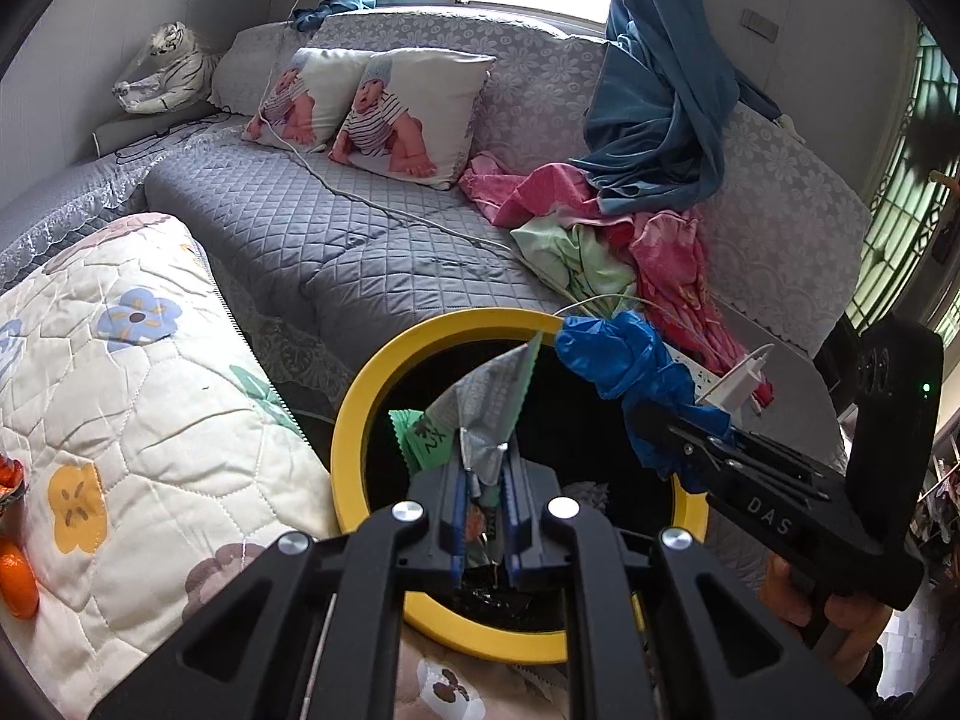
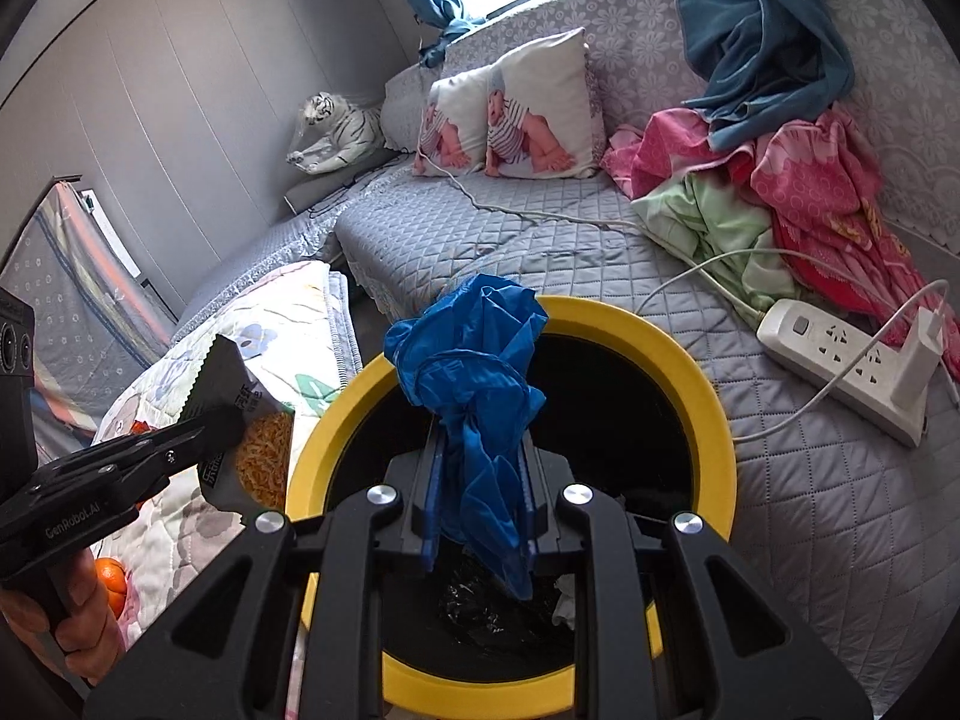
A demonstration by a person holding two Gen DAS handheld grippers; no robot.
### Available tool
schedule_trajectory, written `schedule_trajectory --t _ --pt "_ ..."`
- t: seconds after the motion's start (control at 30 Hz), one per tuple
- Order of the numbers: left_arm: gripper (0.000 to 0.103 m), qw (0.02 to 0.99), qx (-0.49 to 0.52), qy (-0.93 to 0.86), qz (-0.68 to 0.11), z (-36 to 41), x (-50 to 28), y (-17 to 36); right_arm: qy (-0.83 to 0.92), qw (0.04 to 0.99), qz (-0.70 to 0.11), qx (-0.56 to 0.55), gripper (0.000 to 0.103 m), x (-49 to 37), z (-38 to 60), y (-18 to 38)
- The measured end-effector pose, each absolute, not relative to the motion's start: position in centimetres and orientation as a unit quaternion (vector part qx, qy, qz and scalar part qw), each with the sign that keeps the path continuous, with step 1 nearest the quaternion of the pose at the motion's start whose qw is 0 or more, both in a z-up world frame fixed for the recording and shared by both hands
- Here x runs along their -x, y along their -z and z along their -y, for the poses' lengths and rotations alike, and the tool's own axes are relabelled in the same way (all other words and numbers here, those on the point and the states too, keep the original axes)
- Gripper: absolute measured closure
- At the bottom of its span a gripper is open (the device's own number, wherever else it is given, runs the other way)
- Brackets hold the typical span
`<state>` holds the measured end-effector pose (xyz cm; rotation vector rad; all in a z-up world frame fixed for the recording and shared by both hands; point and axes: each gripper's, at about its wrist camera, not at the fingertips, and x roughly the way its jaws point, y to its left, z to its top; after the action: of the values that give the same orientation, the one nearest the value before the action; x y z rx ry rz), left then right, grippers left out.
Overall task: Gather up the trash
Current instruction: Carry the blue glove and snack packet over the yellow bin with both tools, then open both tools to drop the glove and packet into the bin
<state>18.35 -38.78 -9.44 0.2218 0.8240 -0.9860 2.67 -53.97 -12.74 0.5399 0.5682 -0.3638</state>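
A round bin with a yellow rim (image 1: 354, 414) (image 2: 714, 396) and black liner stands between the bed and the sofa. My left gripper (image 1: 483, 468) is shut on a silver and green snack wrapper (image 1: 480, 402), held over the bin's opening; the wrapper also shows in the right wrist view (image 2: 240, 420). My right gripper (image 2: 480, 456) is shut on a crumpled blue plastic bag (image 2: 468, 360), also over the bin; the bag shows in the left wrist view (image 1: 624, 360) too. Crumpled trash lies at the bin's bottom (image 2: 498, 606).
A floral quilt (image 1: 120, 396) lies left of the bin with an orange (image 1: 18, 582) on it. The grey sofa (image 1: 336, 228) holds two baby-print pillows (image 1: 408, 114), pink and green cloths (image 2: 780, 198), a blue curtain (image 1: 654, 114) and a white power strip (image 2: 840, 360) with cables.
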Motion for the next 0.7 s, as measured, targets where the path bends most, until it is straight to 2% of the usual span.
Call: schedule_trajectory --t 0.7 --pt "0.091 0.794 -0.112 0.451 -0.392 40.7 -18.2 10.9 0.197 0.893 -0.291 -0.280 0.084 -2.5 55.4 14.0"
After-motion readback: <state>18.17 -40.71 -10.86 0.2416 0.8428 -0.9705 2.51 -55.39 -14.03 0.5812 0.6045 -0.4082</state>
